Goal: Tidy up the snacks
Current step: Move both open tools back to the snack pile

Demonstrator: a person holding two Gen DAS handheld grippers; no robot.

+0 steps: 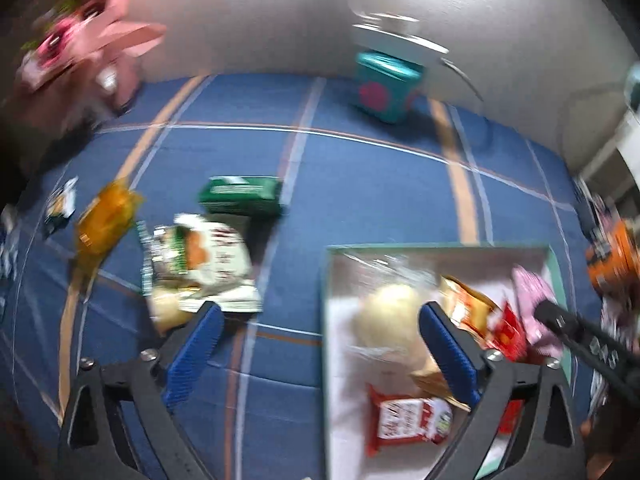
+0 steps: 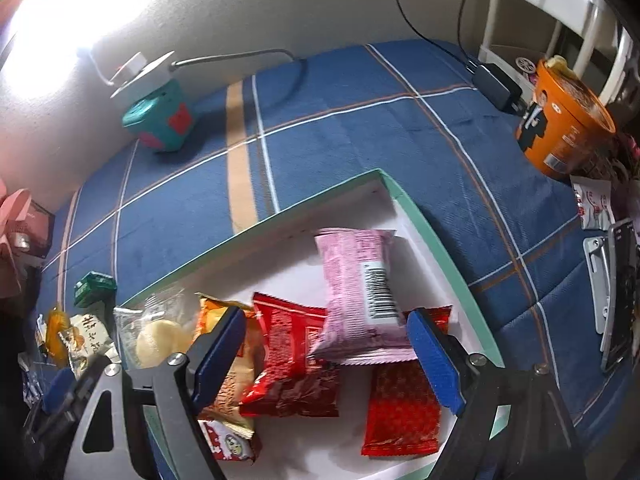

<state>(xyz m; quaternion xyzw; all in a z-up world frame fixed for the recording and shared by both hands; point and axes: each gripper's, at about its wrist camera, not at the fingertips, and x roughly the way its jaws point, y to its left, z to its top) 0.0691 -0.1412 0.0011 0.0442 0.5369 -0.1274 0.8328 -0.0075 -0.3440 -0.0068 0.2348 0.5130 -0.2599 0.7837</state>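
Observation:
A shallow tray with a teal rim (image 1: 440, 246) (image 2: 432, 232) lies on the blue checked cloth. In it are a clear bag of pale round cakes (image 1: 392, 312) (image 2: 156, 336), an orange packet (image 2: 216, 312), red packets (image 2: 288, 352) and a pink packet (image 2: 360, 292). My right gripper (image 2: 328, 340) hangs open over the tray; the pink packet lies between its blue pads, unpressed. My left gripper (image 1: 320, 320) stands wide open over the tray's left rim with nothing in it. Left of the tray lie a green box (image 1: 240, 196), a white-and-green packet (image 1: 200, 256) and an amber packet (image 1: 104, 224).
A teal cube (image 1: 386, 84) (image 2: 160, 120) with a white device on top stands by the back wall. An orange cup of noodles (image 2: 560, 128) and a black adapter (image 2: 496, 84) with its cables sit at the right. Pink things are piled at the far left (image 1: 100, 44).

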